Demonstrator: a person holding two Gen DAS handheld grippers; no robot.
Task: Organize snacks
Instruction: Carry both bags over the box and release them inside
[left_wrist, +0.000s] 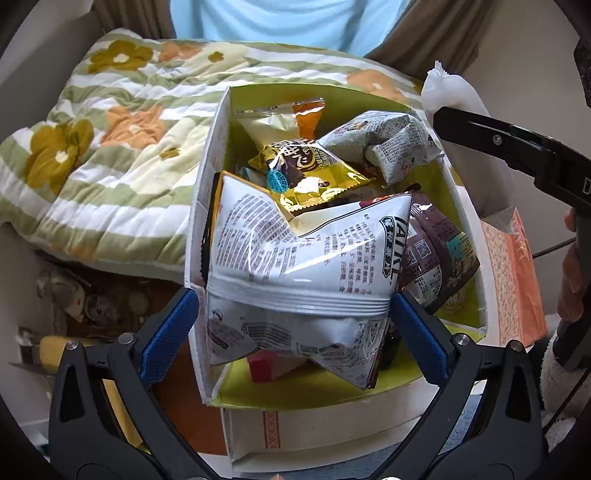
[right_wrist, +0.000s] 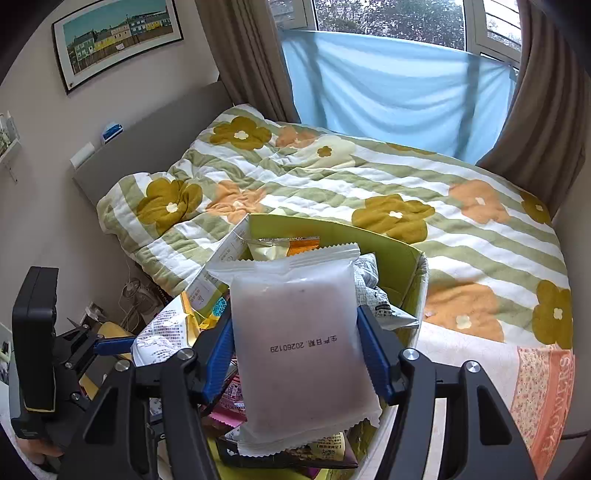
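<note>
Over the box (left_wrist: 207, 192), the left gripper (left_wrist: 295, 306) pinches a white bag (left_wrist: 295, 243) and the right gripper (right_wrist: 295, 354), at two o'clock, pinches a frosted packet (right_wrist: 295, 332), probably for sorting.

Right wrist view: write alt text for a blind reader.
The right gripper clamps a frosted white snack packet upright over a green-lined box full of snacks. Behind lies a bed with a flowered quilt; the left gripper shows at left.

You're in a home bedroom: bed with floral quilt (right_wrist: 332, 192) at twelve o'clock, curtained window (right_wrist: 399, 22) beyond, framed picture (right_wrist: 118, 37) at ten.
</note>
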